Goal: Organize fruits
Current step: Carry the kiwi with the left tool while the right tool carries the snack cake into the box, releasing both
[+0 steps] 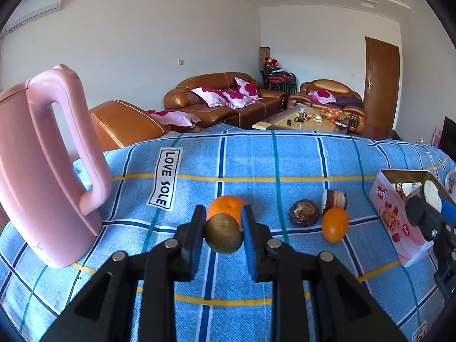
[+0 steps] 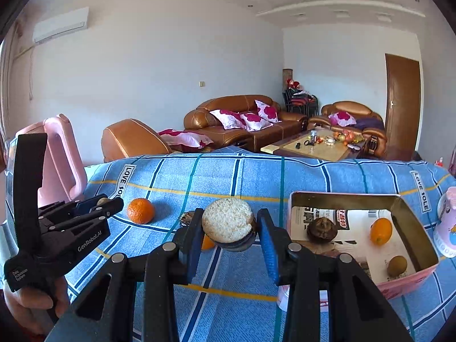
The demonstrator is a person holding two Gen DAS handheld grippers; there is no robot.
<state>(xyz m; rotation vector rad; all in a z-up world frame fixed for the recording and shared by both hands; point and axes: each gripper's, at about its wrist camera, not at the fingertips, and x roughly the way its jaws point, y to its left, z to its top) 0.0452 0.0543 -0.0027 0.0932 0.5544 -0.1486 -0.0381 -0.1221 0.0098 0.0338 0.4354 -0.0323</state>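
My left gripper (image 1: pixel 223 222) is shut on a brown kiwi (image 1: pixel 223 236), held just above the blue checked cloth (image 1: pixel 256 159). An orange (image 1: pixel 226 205) lies right behind it. To the right lie a dark brown round fruit (image 1: pixel 304 212), a cut dark piece (image 1: pixel 334 198) and a second orange (image 1: pixel 335 224). My right gripper (image 2: pixel 230 221) is shut on a round piece with a white grainy top and dark skin (image 2: pixel 228 223), left of the pink tin box (image 2: pixel 362 197). The box holds a dark fruit (image 2: pixel 322 229), an orange (image 2: pixel 381 230) and a kiwi (image 2: pixel 397 265).
A tall pink kettle (image 1: pixel 48 171) stands at the cloth's left end. A pink and white container (image 2: pixel 449 225) sits right of the box. A hand (image 2: pixel 31 302) holds the left gripper (image 2: pixel 107 201). Brown sofas (image 1: pixel 225 99) and a low table stand beyond the far edge.
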